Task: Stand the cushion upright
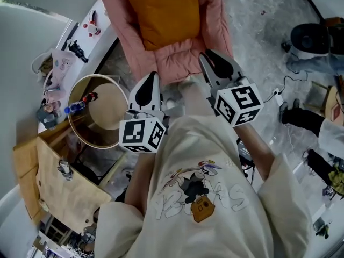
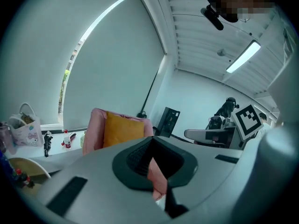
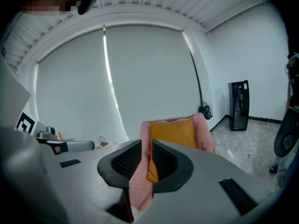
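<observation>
**Inspector:** Left gripper [image 1: 152,82], state?

**Assessor:** Fully closed. Pinches a fold of the pink rim on the near edge of the cushion [image 1: 164,20].

**Inspector:** Right gripper [image 1: 208,61]?

**Assessor:** Also clamped, a little wider. Squeezes the pink rim and a sliver of the orange panel between its pads.

**Inspector:** Position of the cushion?

**Assessor:** Directly ahead of the person, over the grey marbled floor [image 1: 258,31]. Held by the near edge, left and right. Shows the orange panel face-up in the head view. Rises beyond the jaws in both gripper views, orange face toward the cameras, against a pale window blind [image 3: 140,87]. Far edge on or off the floor: not determinable.

**Inspector:** Surroundings?

**Assessor:** Round table [image 1: 107,120] just left of the left gripper, with a small bottle [image 1: 75,108] at its left edge.
</observation>
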